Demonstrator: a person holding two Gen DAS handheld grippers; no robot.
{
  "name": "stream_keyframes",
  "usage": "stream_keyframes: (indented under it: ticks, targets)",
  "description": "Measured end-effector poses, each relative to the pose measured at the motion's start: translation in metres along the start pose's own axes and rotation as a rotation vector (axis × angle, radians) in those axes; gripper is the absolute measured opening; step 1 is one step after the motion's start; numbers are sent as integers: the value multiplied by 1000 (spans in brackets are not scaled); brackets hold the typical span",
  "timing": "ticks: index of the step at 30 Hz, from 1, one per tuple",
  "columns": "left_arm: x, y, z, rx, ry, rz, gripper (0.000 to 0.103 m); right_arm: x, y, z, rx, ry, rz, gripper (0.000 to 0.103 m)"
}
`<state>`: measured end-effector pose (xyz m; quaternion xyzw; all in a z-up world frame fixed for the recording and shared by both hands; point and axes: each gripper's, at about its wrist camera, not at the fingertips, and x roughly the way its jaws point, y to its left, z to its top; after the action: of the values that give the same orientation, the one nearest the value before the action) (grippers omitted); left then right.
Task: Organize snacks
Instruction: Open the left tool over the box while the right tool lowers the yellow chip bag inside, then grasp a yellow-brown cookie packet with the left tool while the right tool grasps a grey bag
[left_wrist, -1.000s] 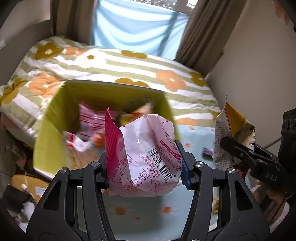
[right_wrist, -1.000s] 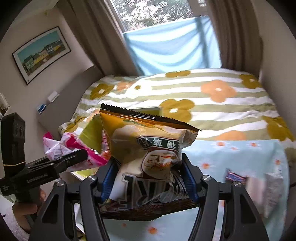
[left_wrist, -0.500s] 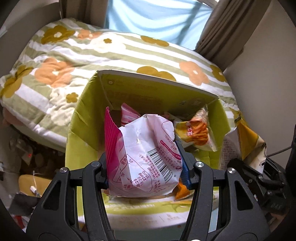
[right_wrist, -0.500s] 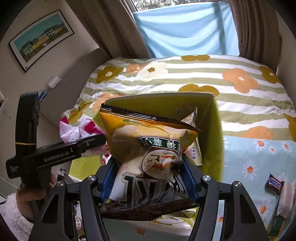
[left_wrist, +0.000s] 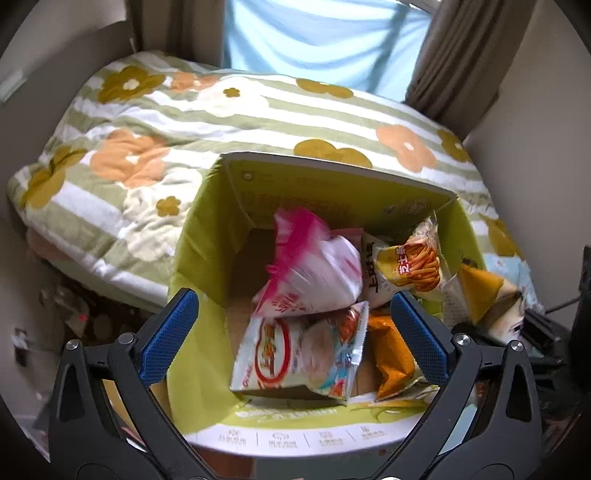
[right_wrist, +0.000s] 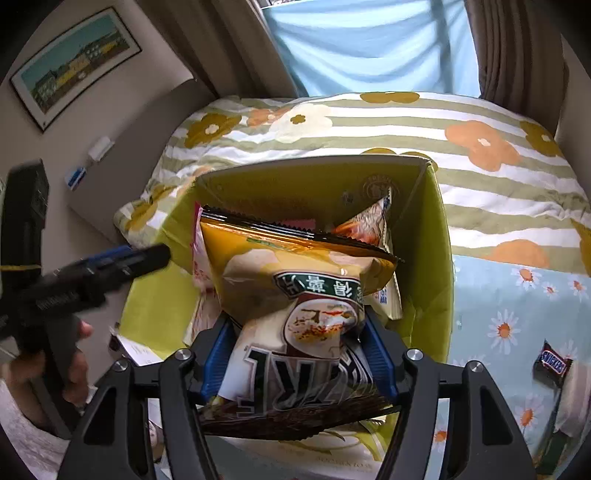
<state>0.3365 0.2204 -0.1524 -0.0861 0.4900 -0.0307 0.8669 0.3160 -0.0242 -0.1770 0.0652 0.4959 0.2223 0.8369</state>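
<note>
The left gripper (left_wrist: 293, 317), its jaws just sprung wide, hangs over the green box (left_wrist: 199, 240) with the pink bag (left_wrist: 314, 273) loose below, while the right gripper (right_wrist: 295, 354) pinches the yellow chip bag (right_wrist: 295, 288) upright directly above that box.

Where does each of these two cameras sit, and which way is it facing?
Left wrist: on the left gripper, looking down into the green box; its blue-padded fingers have just opened, the pink bag free below.
Right wrist: on the right gripper, looking down at that box; its fingers clamp a yellow chip bag; a hand shows.
Shared: box, floral bedding, yellow bag.
</note>
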Motion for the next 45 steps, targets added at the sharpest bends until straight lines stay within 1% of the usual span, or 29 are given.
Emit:
stream_keyframes:
  ticks: [2,7,9,10,11,12,13,14,18,22,24,25,29,33,35,39,42,45]
  targets:
    - [-5,3,-4,-18,-11,5,103,1,4,-3,-22,11,-9,61]
    - [-11,7,-12,-32,-17,12,103,6,14,-4,-37,22,1,61]
    - [-12,8,-15,-36,-19,11,103,9,15,-4,-27,28,2,65]
    - [-13,8,-17,-38,-19,12,103,12,16,-4,-16,34,-6,71]
    - [-14,9,-19,-40,-18,11,103,13,16,-5,-3,33,-14,83]
    - [-16,9,-21,-41,-20,9,103,13,15,-7,7,21,-9,90]
    - [-18,10,-23,-43,-22,8,103,11,16,-8,8,-5,7,101]
    - [-19,10,-24,-45,-21,8,103,10,17,-10,1,-19,9,102]
    - [-24,13,-29,-52,-16,-16,103,-1,26,-16,-88,-104,-19,102]
    - [-29,13,-33,-32,-16,-10,103,-10,30,-21,-114,-161,-35,102]
    - [-30,13,-33,-26,-20,-16,103,-12,31,-22,-110,-155,-31,102]
    - [-31,12,-34,-23,-24,-22,103,-12,30,-22,-104,-119,-26,102]
    - [-32,5,-34,3,-26,-50,103,-19,22,-24,-57,-82,-62,102]
    - [-32,-9,-35,47,-24,-82,103,-33,13,-30,-30,-93,-106,102]
    - [-34,-19,-36,71,-25,-99,103,-41,10,-34,-22,-99,-136,102]
    - [-40,-46,-37,116,-34,-141,103,-61,-1,-45,6,-113,-159,102]
    - [-45,-75,-42,159,-42,-177,103,-80,-15,-54,23,-134,-181,102]
    - [-50,-106,-49,196,-47,-197,103,-102,-33,-65,48,-166,-205,102]
